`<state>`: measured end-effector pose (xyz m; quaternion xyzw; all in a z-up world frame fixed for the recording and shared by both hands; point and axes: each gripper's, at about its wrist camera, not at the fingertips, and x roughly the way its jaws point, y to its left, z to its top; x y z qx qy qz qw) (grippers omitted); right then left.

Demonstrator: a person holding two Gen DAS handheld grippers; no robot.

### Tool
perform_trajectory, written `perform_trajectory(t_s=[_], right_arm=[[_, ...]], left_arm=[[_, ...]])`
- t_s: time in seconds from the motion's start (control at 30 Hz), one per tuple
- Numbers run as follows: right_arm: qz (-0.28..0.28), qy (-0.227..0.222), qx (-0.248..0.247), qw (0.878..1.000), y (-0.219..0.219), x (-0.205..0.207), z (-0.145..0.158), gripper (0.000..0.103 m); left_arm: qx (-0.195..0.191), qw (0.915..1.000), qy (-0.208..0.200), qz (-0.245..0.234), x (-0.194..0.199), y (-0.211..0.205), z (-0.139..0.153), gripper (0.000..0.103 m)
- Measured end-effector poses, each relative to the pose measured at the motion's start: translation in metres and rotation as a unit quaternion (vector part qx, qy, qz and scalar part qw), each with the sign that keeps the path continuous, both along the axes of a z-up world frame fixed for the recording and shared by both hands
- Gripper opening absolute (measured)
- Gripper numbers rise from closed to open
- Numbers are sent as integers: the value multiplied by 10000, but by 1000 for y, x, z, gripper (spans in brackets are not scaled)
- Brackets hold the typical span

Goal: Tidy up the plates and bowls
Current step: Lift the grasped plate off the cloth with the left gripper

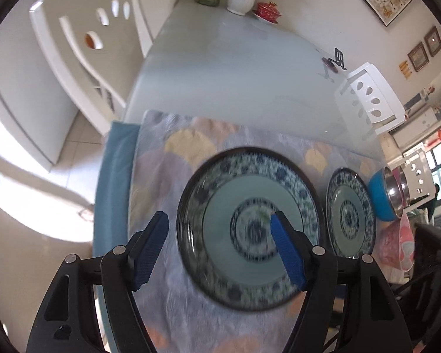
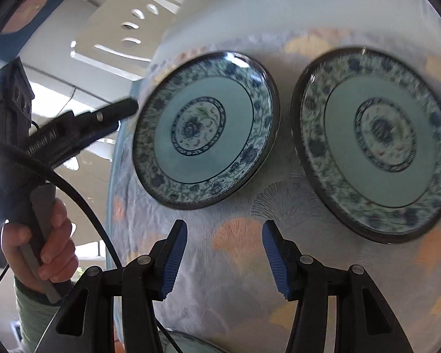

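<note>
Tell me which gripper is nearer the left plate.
Left. The left gripper hangs right over the left plate, one finger across its middle, touching nothing visible. The right gripper is open over bare cloth, short of both plates.

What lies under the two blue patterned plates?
Both plates rest on a pastel leaf-print cloth over the table. What lies directly beneath each plate is hidden.

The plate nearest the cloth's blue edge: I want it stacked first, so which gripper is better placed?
Probably left: the left gripper already straddles that plate's rim, while the right gripper hangs open over bare cloth.
</note>
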<state>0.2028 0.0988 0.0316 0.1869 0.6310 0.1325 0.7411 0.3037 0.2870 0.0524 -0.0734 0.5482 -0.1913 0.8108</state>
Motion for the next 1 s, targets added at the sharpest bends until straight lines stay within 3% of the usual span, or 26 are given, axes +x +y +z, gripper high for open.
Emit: perform_trajectory(t_s=[0.2, 0.27, 0.33, 0.43, 0.67, 0.8, 1.0], right_arm=[[-160, 51, 27, 9999, 3, 11, -15, 52], [-193, -14, 86, 9998, 4, 16, -16, 57], [-193, -107, 92, 9997, 6, 22, -15, 57], [-186, -265, -67, 9995, 9, 31, -14, 57], [10, -679, -612, 9958, 25, 46, -12, 49], [186, -823, -959, 9918, 27, 43, -12, 39], [255, -435, -695, 9963, 23, 44, -4, 39]], left_arm=[[-140, 9995, 88, -275, 32, -3, -19, 65], [-207, 9987, 178, -421, 41, -6, -28, 58], [-389, 9972, 280, -579, 46, -8, -35, 43], [-385, 9961, 183, -777, 50, -11, -35, 36], [-403, 9935, -45, -1061, 50, -14, -39, 33], [-848, 9944, 36, -631, 47, 2, -41, 33], [-816, 9964, -163, -139, 16, 11, -21, 32]])
